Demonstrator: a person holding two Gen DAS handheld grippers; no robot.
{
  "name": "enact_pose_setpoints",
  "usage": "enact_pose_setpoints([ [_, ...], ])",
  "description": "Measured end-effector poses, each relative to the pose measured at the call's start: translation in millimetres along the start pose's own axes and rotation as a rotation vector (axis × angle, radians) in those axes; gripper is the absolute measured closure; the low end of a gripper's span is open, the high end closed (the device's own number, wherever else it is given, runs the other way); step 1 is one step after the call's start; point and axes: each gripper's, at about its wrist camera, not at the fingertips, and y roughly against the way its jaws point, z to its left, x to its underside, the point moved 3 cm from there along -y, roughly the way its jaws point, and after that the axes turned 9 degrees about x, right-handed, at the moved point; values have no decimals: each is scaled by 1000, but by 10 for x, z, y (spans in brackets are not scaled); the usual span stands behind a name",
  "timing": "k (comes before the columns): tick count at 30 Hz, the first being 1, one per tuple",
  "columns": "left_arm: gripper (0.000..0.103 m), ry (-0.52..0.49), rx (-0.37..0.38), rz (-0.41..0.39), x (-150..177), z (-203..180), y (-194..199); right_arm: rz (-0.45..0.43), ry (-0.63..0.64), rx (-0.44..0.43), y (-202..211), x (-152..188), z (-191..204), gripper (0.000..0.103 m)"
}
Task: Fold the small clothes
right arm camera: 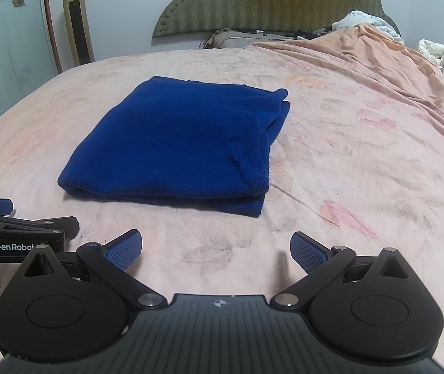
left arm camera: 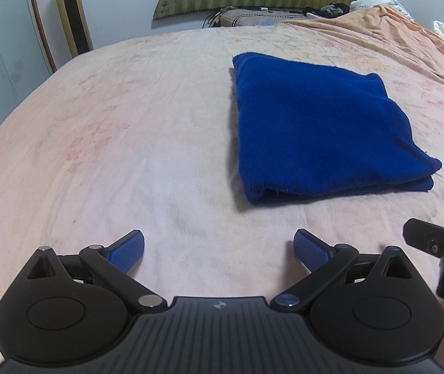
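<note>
The left gripper (left arm camera: 219, 251) hangs low over the bed sheet (left arm camera: 128, 155) with its blue pads spread wide and nothing between them. The right gripper (right arm camera: 215, 251) is released the same way, its pads far apart and empty over bare sheet. The two tools sit side by side, each showing at the edge of the other's view, and both stand on the near side of the blue cloth (right arm camera: 178, 143), apart from it and not touching.

The blue cloth lies flat on the sheet as a thick, roughly square stack, ahead and to the right of the left gripper, ahead and slightly left of the right one. Its near edge shows rounded folds lying one on another. Its far right corner looks less tidy, with a loose lip of fabric sticking out, though the dark colour makes the layers hard to count.

Beyond the cloth stands a green headboard (right arm camera: 268, 3), with a rumpled orange cover (right arm camera: 377, 62) to the cloth's right and a gold tower fan (right arm camera: 77, 21) far to its left.

Judging by the compact stack and the empty tools, the folding of this piece looks done or nearly so. The next move probably calls either for pinching that loose corner to square it, or for leaving the cloth alone.
</note>
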Motion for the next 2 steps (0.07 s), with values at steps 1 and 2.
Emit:
enact_pose_setpoints([
  [1, 0, -5, -7, -11, -17, 28, 18, -7, -3, -1, 9, -12, -16, 1],
  [2, 0, -8, -13, -22, -44, 57, 34, -19, -9, 0, 21, -33, -45, 1],
])
